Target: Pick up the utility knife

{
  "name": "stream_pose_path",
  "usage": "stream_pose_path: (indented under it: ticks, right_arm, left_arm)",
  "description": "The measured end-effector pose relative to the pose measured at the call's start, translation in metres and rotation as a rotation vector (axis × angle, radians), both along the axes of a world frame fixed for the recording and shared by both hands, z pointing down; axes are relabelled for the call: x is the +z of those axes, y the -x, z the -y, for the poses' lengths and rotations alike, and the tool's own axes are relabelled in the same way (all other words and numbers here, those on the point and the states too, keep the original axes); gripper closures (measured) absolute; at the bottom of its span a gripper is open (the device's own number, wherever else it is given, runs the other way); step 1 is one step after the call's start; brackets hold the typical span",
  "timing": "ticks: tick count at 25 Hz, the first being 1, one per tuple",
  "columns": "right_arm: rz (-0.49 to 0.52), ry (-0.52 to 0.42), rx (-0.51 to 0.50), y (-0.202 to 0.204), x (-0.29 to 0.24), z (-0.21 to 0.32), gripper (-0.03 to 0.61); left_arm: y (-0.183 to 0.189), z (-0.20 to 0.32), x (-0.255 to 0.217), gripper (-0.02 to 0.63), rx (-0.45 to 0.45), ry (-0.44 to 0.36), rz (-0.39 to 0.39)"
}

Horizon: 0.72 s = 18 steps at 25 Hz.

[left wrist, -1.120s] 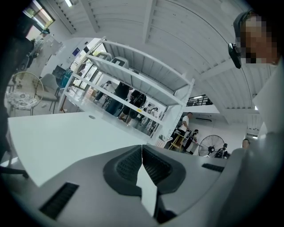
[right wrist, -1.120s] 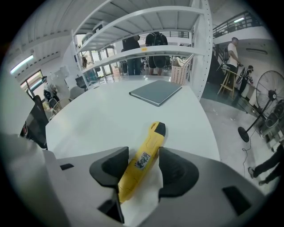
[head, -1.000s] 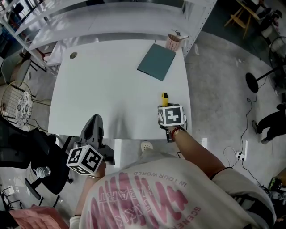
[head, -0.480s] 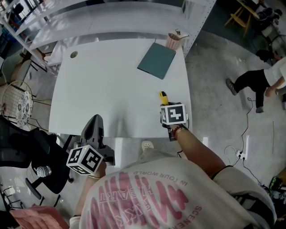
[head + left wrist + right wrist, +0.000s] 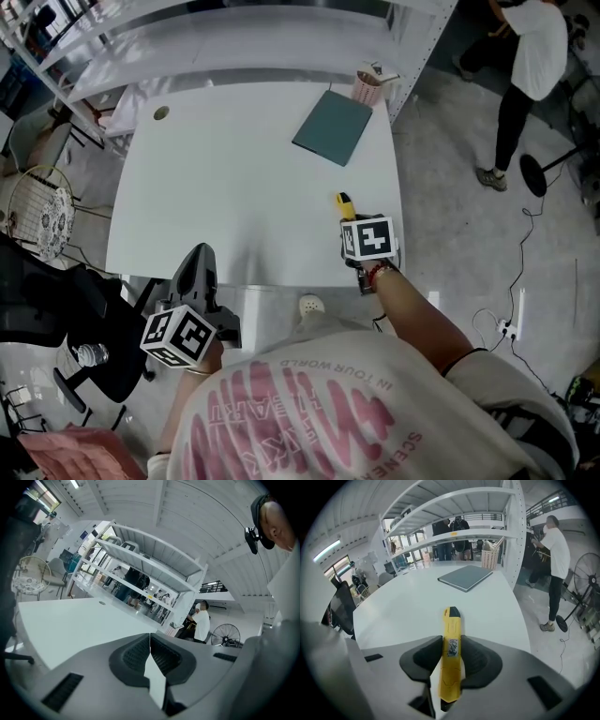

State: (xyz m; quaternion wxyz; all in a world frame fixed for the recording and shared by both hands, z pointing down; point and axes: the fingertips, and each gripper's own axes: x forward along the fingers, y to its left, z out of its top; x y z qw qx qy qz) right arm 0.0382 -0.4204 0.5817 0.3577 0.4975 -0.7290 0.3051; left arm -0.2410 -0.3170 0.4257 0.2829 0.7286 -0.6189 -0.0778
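The setting is a large, open workshop or lab hall rather than a home. A plain white work table (image 5: 234, 187) stands against a tall white metal shelving rack (image 5: 454, 508). The bare grey concrete floor (image 5: 469, 234) carries loose cables (image 5: 525, 234) and a socket strip (image 5: 509, 328). Overhead are a ribbed white ceiling (image 5: 187, 517), a strip light (image 5: 326, 550) and a railed upper level (image 5: 213, 588). A pedestal fan (image 5: 587, 581), a black office chair (image 5: 56, 309) and 1 standing person in a white shirt (image 5: 530, 56) complete the working space.

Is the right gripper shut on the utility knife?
Shut: the right gripper has just been closing; its jaws press both sides of the utility knife.
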Motion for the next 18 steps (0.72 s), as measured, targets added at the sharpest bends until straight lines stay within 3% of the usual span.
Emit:
stream_pose_path:
  ticks: [18]
  right_arm:
    - [0.044, -0.014, -0.057, 0.001, -0.004, -0.028, 0.443]
  left_arm:
    - [-0.001, -0.038, -0.005, 0.591, -0.020, -0.025, 0.011]
